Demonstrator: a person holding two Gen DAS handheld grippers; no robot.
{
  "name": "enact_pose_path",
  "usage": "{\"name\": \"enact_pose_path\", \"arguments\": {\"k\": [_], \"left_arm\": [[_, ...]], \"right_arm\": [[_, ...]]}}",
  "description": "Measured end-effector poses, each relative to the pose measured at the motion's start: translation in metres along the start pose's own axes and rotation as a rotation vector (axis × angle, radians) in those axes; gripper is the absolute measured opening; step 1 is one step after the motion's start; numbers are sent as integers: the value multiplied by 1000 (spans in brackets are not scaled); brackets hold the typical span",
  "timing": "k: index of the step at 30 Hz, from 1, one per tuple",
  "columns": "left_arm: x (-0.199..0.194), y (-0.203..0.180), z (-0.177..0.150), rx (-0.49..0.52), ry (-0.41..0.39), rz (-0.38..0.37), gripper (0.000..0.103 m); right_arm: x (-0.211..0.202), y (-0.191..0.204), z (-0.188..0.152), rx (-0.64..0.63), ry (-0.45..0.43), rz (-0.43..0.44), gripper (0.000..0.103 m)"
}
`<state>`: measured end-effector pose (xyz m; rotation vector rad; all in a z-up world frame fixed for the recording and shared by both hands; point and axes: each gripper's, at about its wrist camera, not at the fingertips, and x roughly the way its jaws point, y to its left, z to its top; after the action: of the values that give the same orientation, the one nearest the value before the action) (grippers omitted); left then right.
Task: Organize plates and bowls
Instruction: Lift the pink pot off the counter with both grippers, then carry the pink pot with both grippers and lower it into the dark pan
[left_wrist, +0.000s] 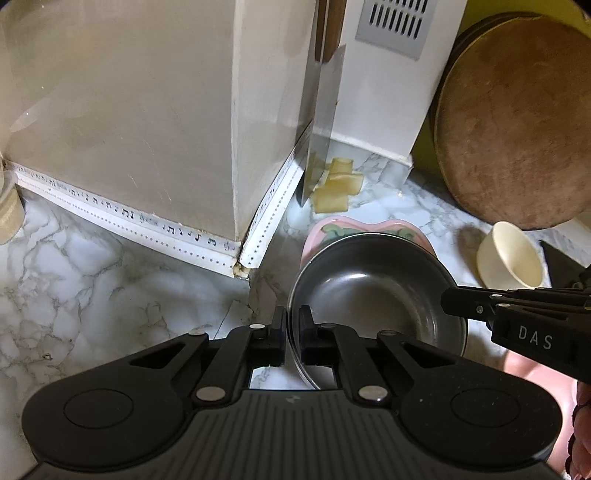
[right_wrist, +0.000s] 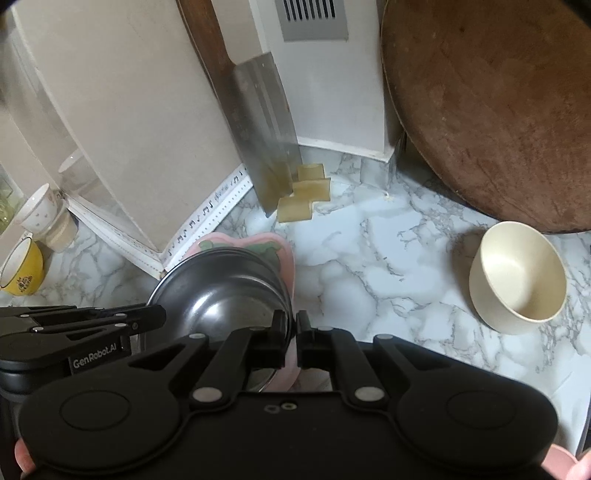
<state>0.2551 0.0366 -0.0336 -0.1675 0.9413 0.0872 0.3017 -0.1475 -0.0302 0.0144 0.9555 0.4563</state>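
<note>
pink plate (left_wrist: 334, 226) mostly hidden beneath steel bowl (left_wrist: 373, 291).

The metal bowl (left_wrist: 373, 291) sits over a plate (left_wrist: 332, 229) on the worktop (left_wrist: 92, 280), near the wall corner. Behind them a cleaver (right_wrist: 266, 147) leans on the wall, with 3 flat pieces (right_wrist: 303, 195) at its foot. Right of the bowl stands a small bowl (right_wrist: 517, 280), before a round board (right_wrist: 498, 110). The left tool (left_wrist: 291, 321) and right tool (right_wrist: 291, 328) each clamp the bowl's rim from opposite sides.
</note>
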Motion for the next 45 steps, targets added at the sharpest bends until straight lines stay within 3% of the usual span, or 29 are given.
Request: {"name": "enact_pose_path", "arguments": {"k": [7,23,33,45], "left_arm": [[-34,8,-3,-13,-10,-29,6],[-95,66,-40,-67,-23,24,6],[-103,96,-71,-97,9,60,6],[-91,111,-90,-110,42,90,6]], "right_arm": [[-29,12,-2,-1,-38,12,6],[-50,81,-24,-69,-25,98,6],[-38,114,-50,-89,31,136,6],[-17,128,-66,-74,86,145,6]]}}
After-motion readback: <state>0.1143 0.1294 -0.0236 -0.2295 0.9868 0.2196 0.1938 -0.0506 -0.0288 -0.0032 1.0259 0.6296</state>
